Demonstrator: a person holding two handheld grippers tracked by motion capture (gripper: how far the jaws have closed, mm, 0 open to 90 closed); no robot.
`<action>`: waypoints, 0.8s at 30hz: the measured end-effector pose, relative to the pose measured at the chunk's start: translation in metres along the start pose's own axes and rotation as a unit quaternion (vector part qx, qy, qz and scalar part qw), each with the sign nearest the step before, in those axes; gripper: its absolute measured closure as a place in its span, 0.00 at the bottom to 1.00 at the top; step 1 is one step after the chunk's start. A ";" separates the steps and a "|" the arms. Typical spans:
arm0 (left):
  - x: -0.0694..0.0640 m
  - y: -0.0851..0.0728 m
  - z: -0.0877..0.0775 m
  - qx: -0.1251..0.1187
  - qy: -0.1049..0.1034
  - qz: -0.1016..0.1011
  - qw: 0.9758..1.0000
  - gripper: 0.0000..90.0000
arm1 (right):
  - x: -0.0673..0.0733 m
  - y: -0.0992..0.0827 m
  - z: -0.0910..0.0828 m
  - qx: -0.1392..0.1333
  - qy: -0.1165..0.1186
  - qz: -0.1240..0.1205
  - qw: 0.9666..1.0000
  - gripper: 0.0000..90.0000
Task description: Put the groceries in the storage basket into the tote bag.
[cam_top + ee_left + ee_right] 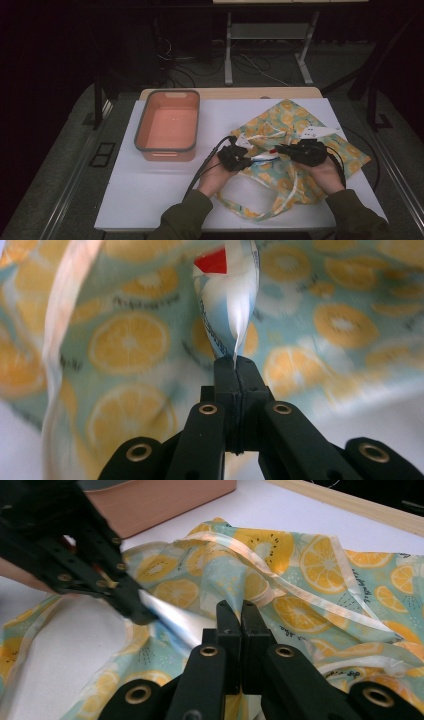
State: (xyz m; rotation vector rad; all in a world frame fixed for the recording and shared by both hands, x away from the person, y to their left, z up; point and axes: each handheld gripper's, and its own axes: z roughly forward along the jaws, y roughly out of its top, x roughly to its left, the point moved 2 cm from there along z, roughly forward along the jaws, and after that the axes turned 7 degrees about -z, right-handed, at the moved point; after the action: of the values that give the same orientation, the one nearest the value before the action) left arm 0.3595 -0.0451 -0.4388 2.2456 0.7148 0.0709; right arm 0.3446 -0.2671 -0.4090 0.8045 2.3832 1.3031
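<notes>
High view: a mint-green fabric tote bag printed with orange slices (305, 150) is spread on the right half of the white table (150, 195). A white tube-like packet with a red mark (264, 155) lies across the bag's mouth, between the two grippers. The left gripper (241, 160) is seen at the packet's near end, the right gripper (285, 149) just beside the far end, over the bag. A salmon-coloured rectangular plastic bin with a grey rim (167, 125) stands well apart to the left.

Left gripper view: the jaws are fully closed, and the flat crimped tail of the packet (227, 305) is pinched between the fingertips (224, 371). Only the thin edge is held. Judgement: the packet may slip out or its seam may tear if it is pulled hard or swung, because so little material is gripped.

Right gripper view: the jaws are closed together on a fold of the bag's fabric (300, 575); how much cloth is caught cannot be told. The left gripper (137, 614) is seen farther off with the packet (170, 622). Judgement: if the cloth slips free, the bag mouth may collapse over the packet and block it
</notes>
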 end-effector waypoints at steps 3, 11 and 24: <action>0.002 0.011 0.011 -0.003 0.007 -0.003 1.000 0.99 | 0.000 0.000 0.000 -0.001 0.000 0.001 1.000 0.99; 0.006 0.036 0.044 -0.016 0.018 -0.026 0.999 0.99 | 0.000 0.000 -0.002 -0.004 0.002 0.002 1.000 0.99; 0.005 0.033 0.019 -0.052 0.004 -0.034 0.998 0.86 | -0.002 0.000 -0.005 -0.008 0.001 0.003 1.000 0.99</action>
State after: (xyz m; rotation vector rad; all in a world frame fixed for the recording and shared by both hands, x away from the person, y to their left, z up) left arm 0.3845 -0.0728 -0.4305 2.1211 0.7746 0.0818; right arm 0.3434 -0.2715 -0.4067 0.8075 2.3699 1.3248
